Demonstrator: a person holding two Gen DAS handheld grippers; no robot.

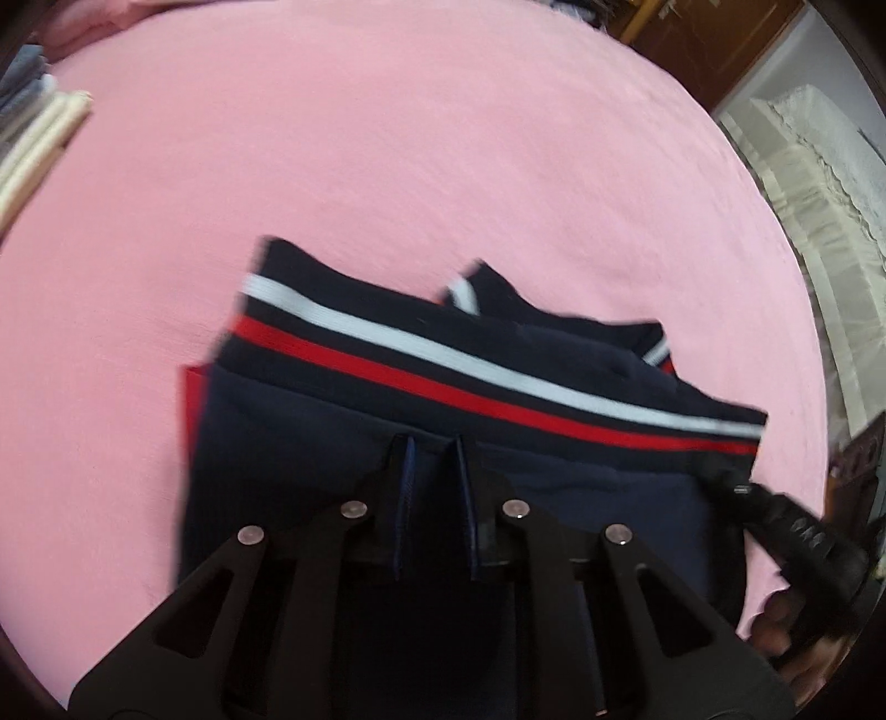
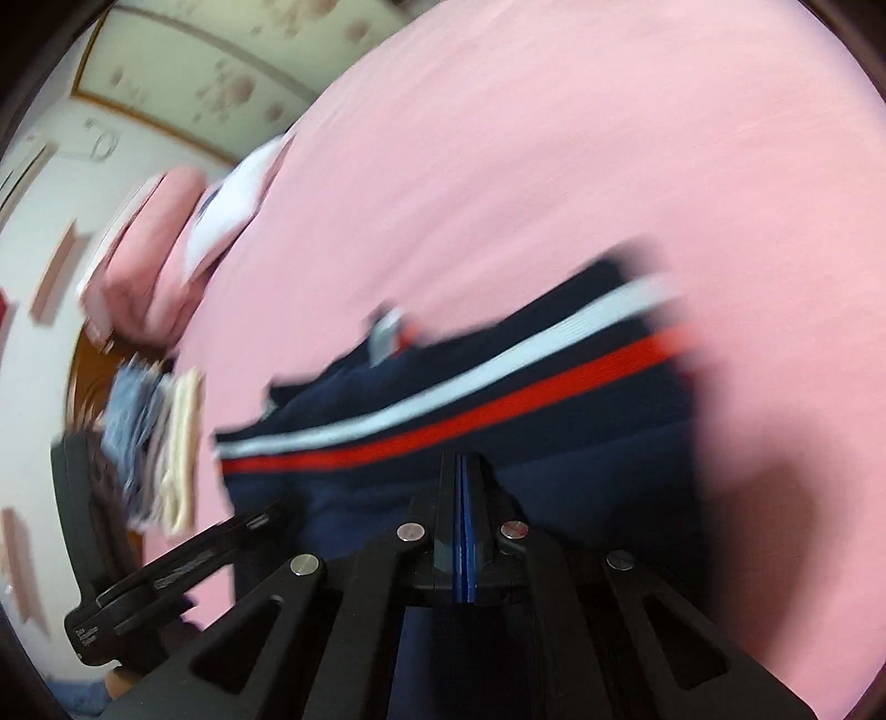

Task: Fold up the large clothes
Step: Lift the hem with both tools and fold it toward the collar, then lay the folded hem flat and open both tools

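Note:
A navy garment (image 1: 343, 410) with a white and a red stripe lies folded on the pink bed sheet (image 1: 387, 166). My left gripper (image 1: 434, 443) sits low over its near part; the fingers stand a little apart with dark cloth between them, and a grip cannot be made out. The right gripper shows at the right edge of the left wrist view (image 1: 797, 526). In the blurred right wrist view the garment (image 2: 498, 399) lies just ahead. My right gripper (image 2: 464, 462) has its blue pads pressed together over the navy cloth. The left gripper (image 2: 183, 559) shows at lower left.
A stack of folded clothes (image 1: 39, 144) lies at the bed's left edge; it also shows in the right wrist view (image 2: 160, 448). A pink pillow (image 2: 149, 255) lies at the far end. A wooden cabinet (image 1: 714, 39) and a white covered piece of furniture (image 1: 814, 183) stand beside the bed.

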